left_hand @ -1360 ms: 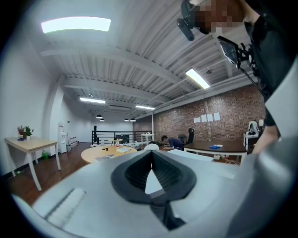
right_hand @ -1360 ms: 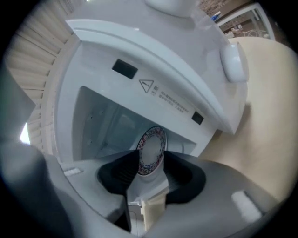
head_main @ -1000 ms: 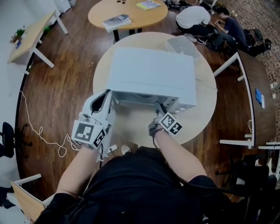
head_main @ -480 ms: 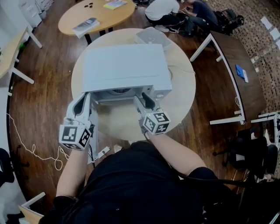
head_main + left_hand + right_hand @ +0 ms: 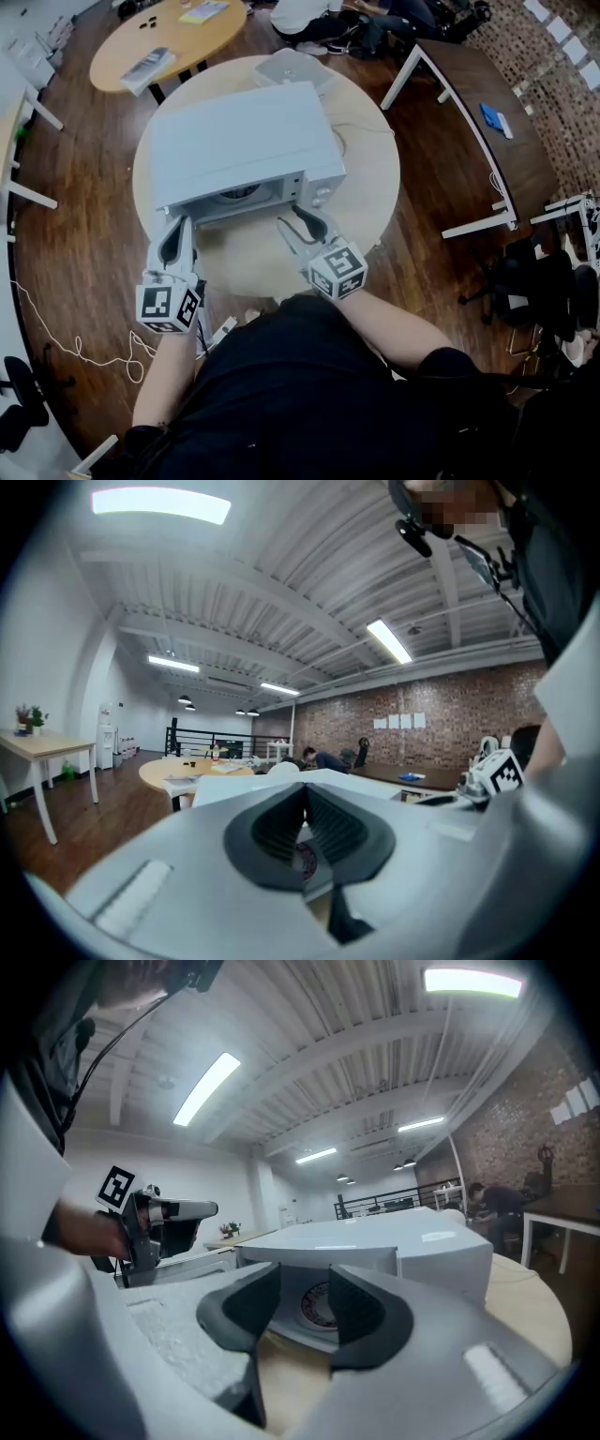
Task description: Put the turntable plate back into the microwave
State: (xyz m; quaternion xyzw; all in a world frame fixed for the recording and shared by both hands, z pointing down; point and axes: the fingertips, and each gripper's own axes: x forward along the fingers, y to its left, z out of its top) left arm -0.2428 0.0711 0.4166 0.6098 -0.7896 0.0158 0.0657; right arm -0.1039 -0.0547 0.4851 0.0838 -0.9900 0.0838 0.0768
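We see the turntable plate (image 5: 323,1305) lying inside the microwave (image 5: 239,141), on the floor of its open cavity, seen through the near face. The microwave stands on a round table (image 5: 375,178). Our right gripper (image 5: 298,223) hangs just in front of the opening, jaws moderately apart, holding nothing. Our left gripper (image 5: 177,230), by the microwave's near left corner, has its jaws closed tip to tip, empty.
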